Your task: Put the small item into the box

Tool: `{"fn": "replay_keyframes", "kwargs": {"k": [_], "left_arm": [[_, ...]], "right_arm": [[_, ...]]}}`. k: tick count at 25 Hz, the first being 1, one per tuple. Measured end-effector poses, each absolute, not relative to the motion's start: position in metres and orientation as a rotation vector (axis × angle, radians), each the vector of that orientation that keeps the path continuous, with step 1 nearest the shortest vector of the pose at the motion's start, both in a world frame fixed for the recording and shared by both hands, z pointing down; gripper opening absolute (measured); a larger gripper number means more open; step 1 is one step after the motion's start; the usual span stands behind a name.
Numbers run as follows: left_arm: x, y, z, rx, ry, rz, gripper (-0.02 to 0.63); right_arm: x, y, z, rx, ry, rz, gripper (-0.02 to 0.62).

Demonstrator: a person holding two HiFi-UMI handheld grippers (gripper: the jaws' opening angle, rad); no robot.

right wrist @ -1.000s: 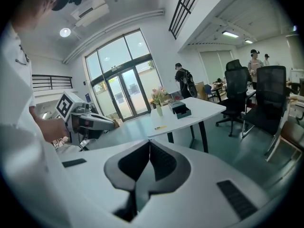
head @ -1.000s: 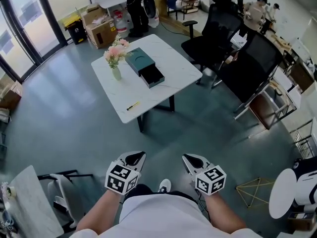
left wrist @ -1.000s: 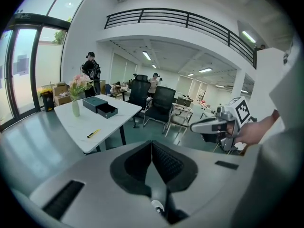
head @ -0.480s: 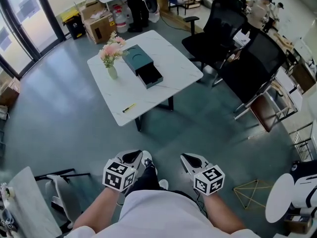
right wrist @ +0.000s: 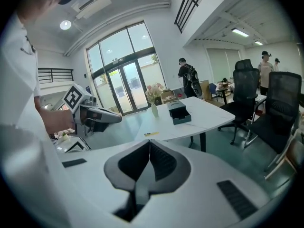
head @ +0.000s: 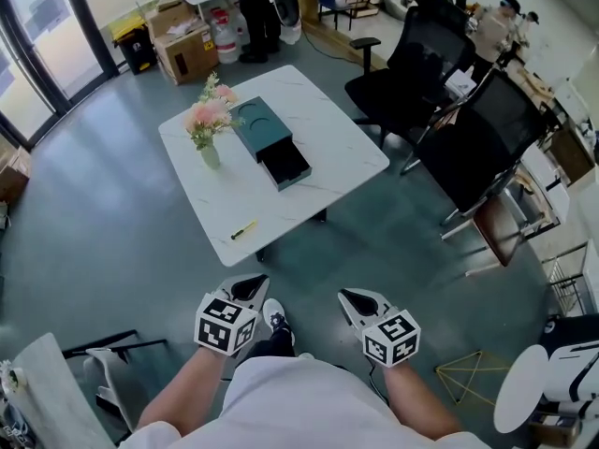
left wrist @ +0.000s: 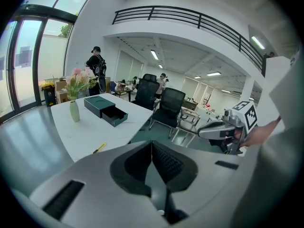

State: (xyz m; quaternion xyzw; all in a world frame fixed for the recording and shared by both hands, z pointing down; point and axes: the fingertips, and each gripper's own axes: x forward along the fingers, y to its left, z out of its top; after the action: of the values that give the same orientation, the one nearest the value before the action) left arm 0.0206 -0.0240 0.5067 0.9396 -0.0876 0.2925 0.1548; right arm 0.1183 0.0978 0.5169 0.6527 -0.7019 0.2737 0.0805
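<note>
A dark green box with its drawer pulled out lies on the white table, also seen as the box and the box. A small yellow item lies near the table's front edge, the item and the item showing in both gripper views. My left gripper and right gripper are held low in front of my body, well short of the table. Both have jaws pressed together with nothing between them.
A vase of pink flowers stands on the table left of the box. Black office chairs stand right of the table. Cardboard boxes and a standing person are beyond it. A white folded frame is at lower left.
I have walked closer to the table; it now sits lower and larger in the head view. Both grippers keep their pose in front of me, still shut.
</note>
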Motion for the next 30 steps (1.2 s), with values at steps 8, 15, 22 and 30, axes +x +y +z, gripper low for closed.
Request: {"fn": "replay_keyframes", "kwargs": {"k": [8, 15, 22, 30], "left_arm": [[0.049, -0.105, 0.513, 2.706, -0.257, 0.854, 0.017], [0.038, -0.177, 0.526, 2.645, -0.342, 0.856, 0.017], [0.022, -0.225, 0.538, 2.613, -0.41, 0.842, 0.017], [-0.006, -0.238, 0.565, 2.559, -0.484, 0.884, 0.017]], "right_arm": [[0.139, 0.011, 0.525, 1.855, -2.096, 0.786, 0.017], [0.143, -0.067, 0.531, 1.753, -2.101, 0.741, 0.017], [0.127, -0.13, 0.545, 1.597, -2.116, 0.686, 0.017], [0.108, -0.172, 0.587, 1.363, -2.082, 0.638, 0.017]]}}
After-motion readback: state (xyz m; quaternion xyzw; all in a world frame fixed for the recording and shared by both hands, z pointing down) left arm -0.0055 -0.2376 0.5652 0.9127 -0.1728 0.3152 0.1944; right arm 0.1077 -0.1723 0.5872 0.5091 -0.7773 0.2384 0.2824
